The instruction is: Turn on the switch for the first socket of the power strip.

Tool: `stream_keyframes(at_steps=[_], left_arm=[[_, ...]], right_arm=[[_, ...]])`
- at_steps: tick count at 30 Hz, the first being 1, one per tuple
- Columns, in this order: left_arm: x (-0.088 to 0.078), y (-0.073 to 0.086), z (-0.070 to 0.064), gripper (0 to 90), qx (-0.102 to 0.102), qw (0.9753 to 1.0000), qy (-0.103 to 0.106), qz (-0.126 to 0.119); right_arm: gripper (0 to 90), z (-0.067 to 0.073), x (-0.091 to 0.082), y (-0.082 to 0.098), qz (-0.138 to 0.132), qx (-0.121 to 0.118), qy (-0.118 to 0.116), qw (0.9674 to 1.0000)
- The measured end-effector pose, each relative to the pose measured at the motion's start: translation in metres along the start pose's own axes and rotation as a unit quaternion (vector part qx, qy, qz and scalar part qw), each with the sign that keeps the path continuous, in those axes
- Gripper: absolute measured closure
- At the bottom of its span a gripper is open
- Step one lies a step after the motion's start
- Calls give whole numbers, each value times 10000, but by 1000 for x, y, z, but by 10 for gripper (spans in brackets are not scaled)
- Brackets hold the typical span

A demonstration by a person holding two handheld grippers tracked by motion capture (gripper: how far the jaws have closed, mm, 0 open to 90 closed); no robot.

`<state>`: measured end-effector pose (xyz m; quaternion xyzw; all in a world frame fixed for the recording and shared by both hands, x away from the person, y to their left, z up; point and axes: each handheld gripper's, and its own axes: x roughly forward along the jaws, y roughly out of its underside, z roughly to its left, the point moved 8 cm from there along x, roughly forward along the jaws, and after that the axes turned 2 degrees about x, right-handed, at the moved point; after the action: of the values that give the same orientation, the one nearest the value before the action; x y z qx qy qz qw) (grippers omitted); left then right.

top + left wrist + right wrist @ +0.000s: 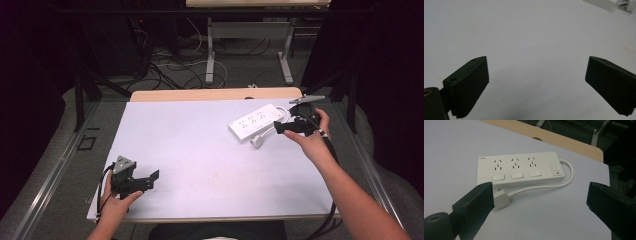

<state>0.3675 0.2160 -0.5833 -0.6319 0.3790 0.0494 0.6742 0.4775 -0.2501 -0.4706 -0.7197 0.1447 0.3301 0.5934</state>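
A white power strip (255,121) (520,168) with three sockets and a switch lies at the right rear of the white table sheet (200,150). Its white cable (549,185) loops around the switch end to a white plug (257,142) (501,199) lying in front of it. My right gripper (281,127) (537,202) hovers just right of the strip, open, jaws wide apart, the plug beside its left jaw. My left gripper (150,180) (536,85) rests at the front left of the sheet, open and empty. A corner of the strip (604,3) appears far off in the left gripper view.
A bare wooden table edge (215,94) runs behind the sheet. Beyond it are table legs (210,55) and tangled cables (165,65) on the floor. Metal rails (55,170) flank the table on the left.
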Motion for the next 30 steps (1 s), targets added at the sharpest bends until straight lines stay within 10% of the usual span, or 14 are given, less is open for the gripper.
stream_keyframes(at_steps=[30], left_arm=[[0,0,1,51,-19,10000,18,4]], right_arm=[[159,-7,35,-39,236,56,-12,9997]])
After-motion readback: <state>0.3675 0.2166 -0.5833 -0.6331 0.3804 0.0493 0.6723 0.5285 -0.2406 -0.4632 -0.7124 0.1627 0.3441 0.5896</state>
